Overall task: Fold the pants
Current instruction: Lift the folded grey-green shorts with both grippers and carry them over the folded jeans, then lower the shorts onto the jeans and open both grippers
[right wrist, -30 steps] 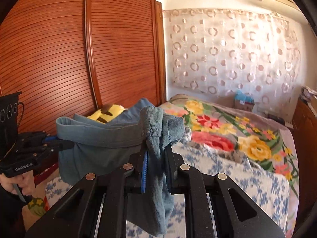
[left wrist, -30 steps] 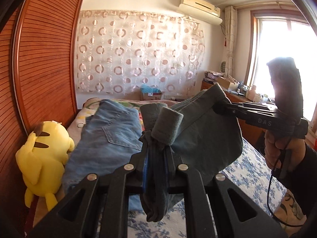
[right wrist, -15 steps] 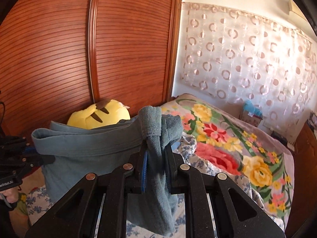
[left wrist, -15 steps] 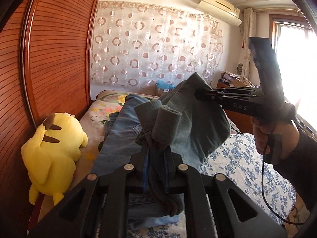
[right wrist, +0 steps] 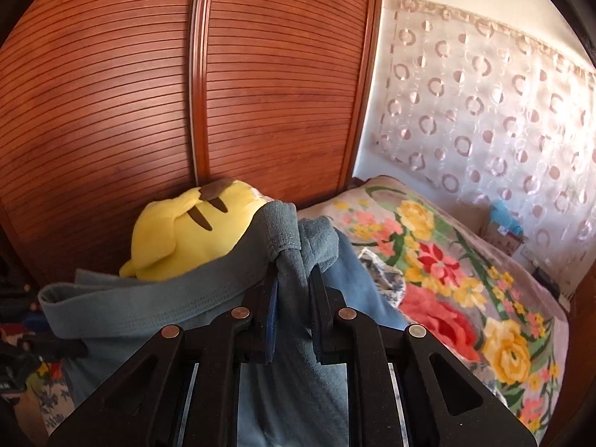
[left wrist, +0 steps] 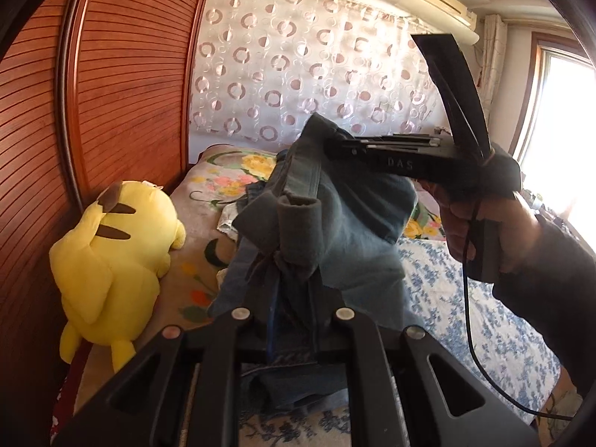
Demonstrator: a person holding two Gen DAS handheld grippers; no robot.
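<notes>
You held the grey-blue cotton pants (left wrist: 346, 219) in the air at frame centre, above the bed with the blue floral sheet (left wrist: 484, 320), waistband stretched between both tools. Your left gripper (left wrist: 294, 260) was clenched on a bunched corner of the waistband, lower centre. Your right gripper (right wrist: 294, 279) was clamped on the other corner; in the left view its black body reached in from the right, your hand (left wrist: 480, 223) on its handle. Yellow plush toy (left wrist: 111, 253) sat lower left against the slatted wooden wardrobe (right wrist: 149, 93). Circle-patterned curtain (left wrist: 316, 74) hung behind.
</notes>
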